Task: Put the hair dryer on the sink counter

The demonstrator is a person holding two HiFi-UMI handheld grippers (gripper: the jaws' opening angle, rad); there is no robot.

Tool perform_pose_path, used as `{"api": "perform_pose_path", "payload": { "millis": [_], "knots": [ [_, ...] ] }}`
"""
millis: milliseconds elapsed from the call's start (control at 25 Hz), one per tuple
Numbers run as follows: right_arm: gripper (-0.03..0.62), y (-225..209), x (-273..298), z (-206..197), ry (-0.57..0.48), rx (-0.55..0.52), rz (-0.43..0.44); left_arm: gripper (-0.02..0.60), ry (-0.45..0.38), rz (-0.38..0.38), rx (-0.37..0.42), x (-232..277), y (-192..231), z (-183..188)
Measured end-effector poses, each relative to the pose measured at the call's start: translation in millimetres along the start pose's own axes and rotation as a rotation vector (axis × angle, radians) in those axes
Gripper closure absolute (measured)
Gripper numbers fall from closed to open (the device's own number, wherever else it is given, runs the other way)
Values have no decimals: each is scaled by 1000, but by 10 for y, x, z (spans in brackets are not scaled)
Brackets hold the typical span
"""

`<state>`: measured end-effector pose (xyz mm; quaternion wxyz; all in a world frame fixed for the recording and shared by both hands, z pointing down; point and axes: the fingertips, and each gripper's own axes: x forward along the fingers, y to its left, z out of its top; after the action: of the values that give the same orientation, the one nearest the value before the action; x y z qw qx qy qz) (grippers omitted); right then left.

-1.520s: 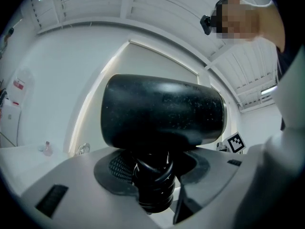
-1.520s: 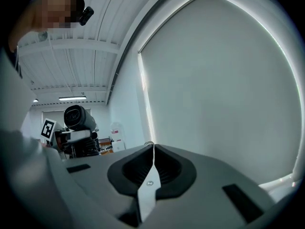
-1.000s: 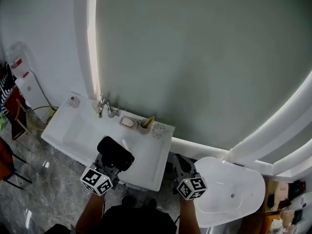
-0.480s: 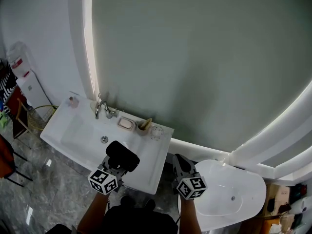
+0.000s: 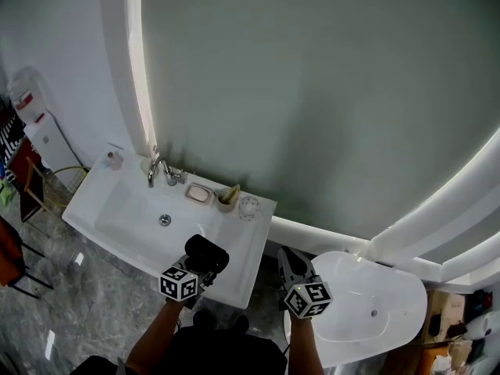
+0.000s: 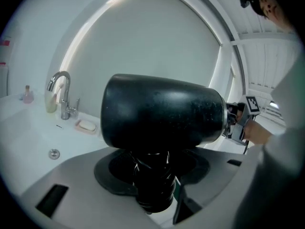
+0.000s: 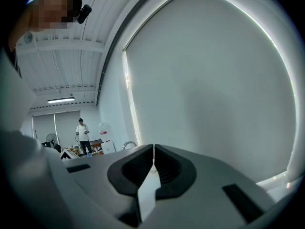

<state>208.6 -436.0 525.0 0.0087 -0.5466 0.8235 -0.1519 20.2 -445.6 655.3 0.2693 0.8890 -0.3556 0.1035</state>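
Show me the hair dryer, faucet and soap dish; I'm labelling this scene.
hair dryer [image 6: 162, 111], left gripper view, middle of its black barrel.
faucet [image 6: 65, 99], left gripper view, its upright stem.
soap dish [image 5: 199, 194], head view, its centre.

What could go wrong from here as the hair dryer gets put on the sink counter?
1. The left gripper holds the hair dryer by its handle only, near the front edge of the sink counter. Released there, it might tip off onto the floor.
2. The barrel is rounded and the basin lies just beside it, so the dryer may roll in toward the drain.
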Motion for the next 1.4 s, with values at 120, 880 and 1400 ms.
{"api": "perform_pose_path", "payload": {
  "millis": [120, 880, 1400],
  "knots": [
    [563, -43, -8, -12, 3, 3, -7, 367, 60, 2, -17, 193, 79, -213],
    [563, -357, -168, -246, 35, 44, -65, 367, 491, 106, -141, 1315, 544, -1154],
    [563, -471, -245, -396, 55, 78, -84, 367, 701, 268, -126, 1705, 710, -1449]
  ]
}}
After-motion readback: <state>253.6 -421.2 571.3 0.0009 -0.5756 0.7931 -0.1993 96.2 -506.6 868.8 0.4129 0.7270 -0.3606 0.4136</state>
